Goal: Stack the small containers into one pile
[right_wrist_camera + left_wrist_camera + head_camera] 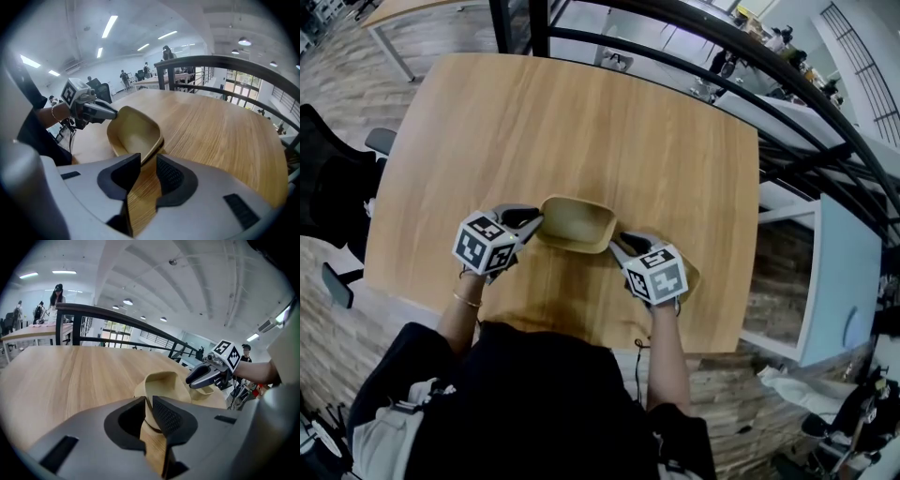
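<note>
The container (577, 223) is judged light and rigid: a thin-walled moulded shell that one pinch on the wall supports. The wall looks smooth, so a pinch placed only on the lip may slip. The recommended hold is on the rim, with one pad inside the wall and one outside, set deep enough to seat on the flat part of the wall. A hard knock is unlikely to break it, but a skewed approach may jam it when it nests.

The container is tan, shallow and rounded-rectangular, with an open top, a plain empty interior and walls that flare outward toward the rim. It is near the front of the wooden table (581, 112), between the two grippers, and sits tilted in the right gripper view. Whether its base touches the table cannot be told.

The left gripper (532, 223) is closed nearly all the way, pinching the left rim of the container between its pads.

The right gripper (621, 248) has its jaws apart. The right end of the container lies at their mouth, but the pads do not press on it.

A second container (692, 274) of the same colour lies on the table just beside the right gripper, partly hidden by it.
</note>
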